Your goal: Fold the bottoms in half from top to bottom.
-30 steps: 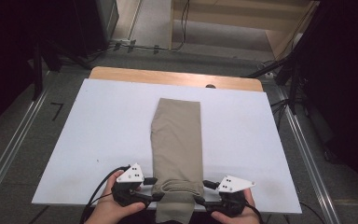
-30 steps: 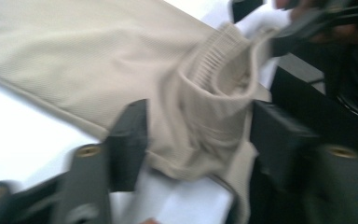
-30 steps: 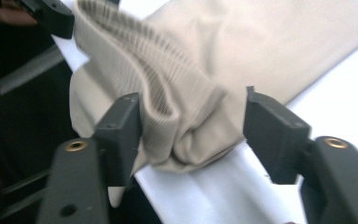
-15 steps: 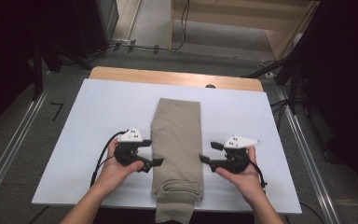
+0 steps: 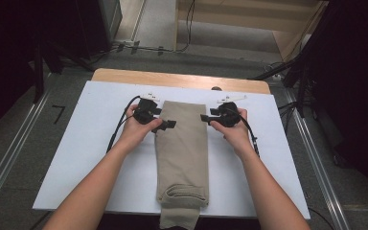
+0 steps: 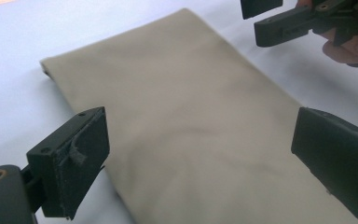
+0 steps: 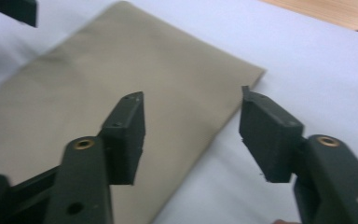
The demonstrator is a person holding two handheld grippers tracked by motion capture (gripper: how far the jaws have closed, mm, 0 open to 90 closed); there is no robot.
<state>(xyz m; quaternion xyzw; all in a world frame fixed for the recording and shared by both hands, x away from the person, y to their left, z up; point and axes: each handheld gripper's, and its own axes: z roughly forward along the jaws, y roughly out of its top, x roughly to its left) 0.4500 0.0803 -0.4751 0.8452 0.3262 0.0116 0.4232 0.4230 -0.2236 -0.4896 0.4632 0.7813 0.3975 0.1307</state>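
Flanking folded beige cloth [image 5: 182, 143], near end cut off, left tool [image 5: 169, 124] spread, right tool [image 5: 205, 117] spread, narrowing.

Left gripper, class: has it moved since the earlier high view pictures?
Yes. The left gripper has gone from the table's near edge up to the folded cloth's far end, jaws just opening.

Folded cloth [image 5: 182, 143] lies lengthwise mid-board, grippers either side of its far end.
Cloth on the board [image 5: 76, 158], which covers the table [image 5: 182, 79] except a far strip; near end bunched, hanging over the near edge. Left gripper [image 5: 165, 124] at the far-left edge, jaws over the cloth; right gripper [image 5: 205, 117] just beside the far-right corner.
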